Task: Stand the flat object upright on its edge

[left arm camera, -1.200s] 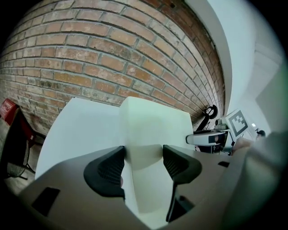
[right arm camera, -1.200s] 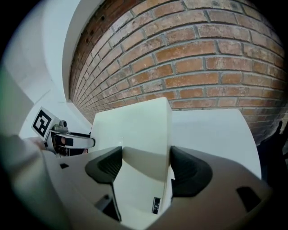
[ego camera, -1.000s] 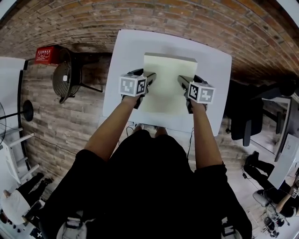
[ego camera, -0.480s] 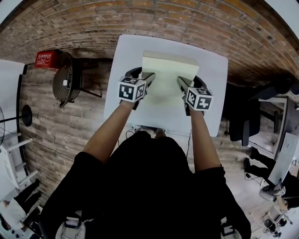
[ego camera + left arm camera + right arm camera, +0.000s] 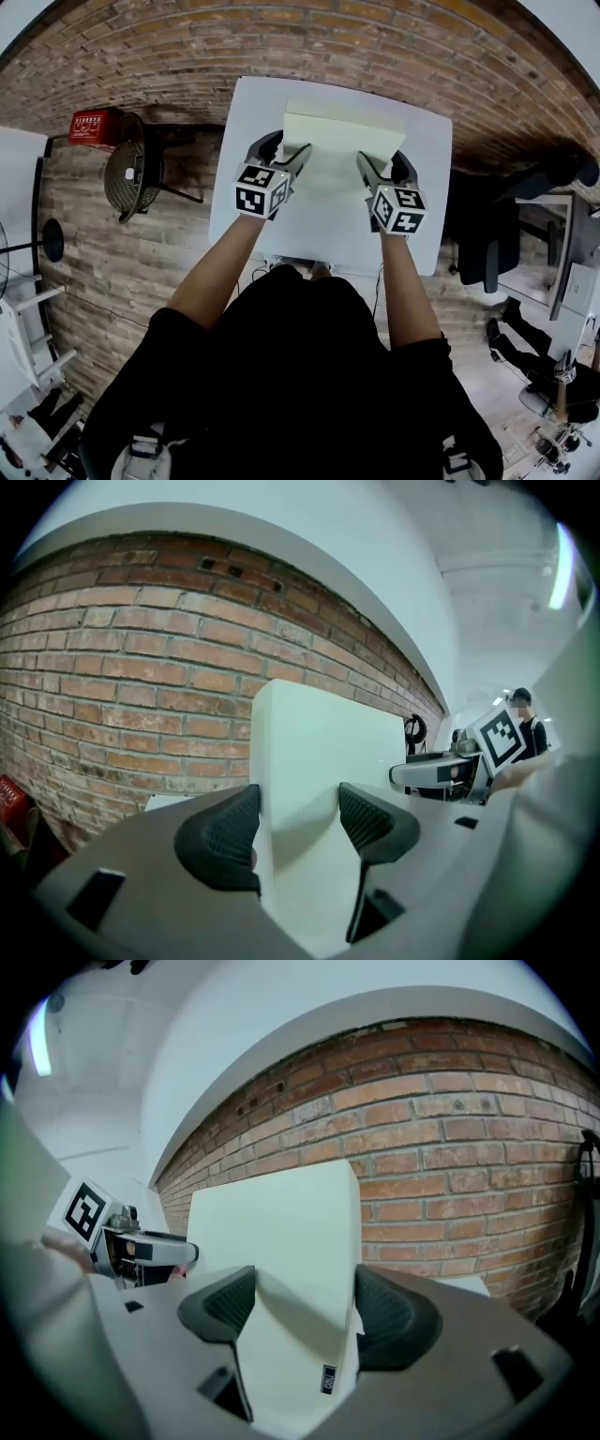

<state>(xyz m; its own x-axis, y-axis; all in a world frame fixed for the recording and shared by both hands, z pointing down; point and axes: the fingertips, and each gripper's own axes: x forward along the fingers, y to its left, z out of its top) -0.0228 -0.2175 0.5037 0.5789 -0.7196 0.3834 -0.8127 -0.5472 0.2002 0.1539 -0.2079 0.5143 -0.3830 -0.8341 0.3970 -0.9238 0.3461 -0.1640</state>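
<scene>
A pale cream board [image 5: 342, 141] is held between the two grippers above a white table [image 5: 427, 216] in the upper middle of the head view. The left gripper [image 5: 298, 156] is clamped on the board's left edge, and the right gripper [image 5: 366, 165] on its right edge. In the left gripper view the two dark ribbed pads [image 5: 223, 834] are seen pressed against opposite faces of the board, with its thickness filling the gap between them. In the right gripper view the same grip is shown, one pad on each face, and a small dark label [image 5: 328, 1379] is seen low on the board near the right-hand pad. In both gripper views the board is raised steeply, its top edge standing against a brick wall [image 5: 122, 667]. Whether the lower edge is touching the table cannot be told. Each gripper is visible in the other's view at the far side of the board. At the upper left of the head view a red box [image 5: 94, 125] and a dark chair [image 5: 131, 169] are seen on the floor beside the table
</scene>
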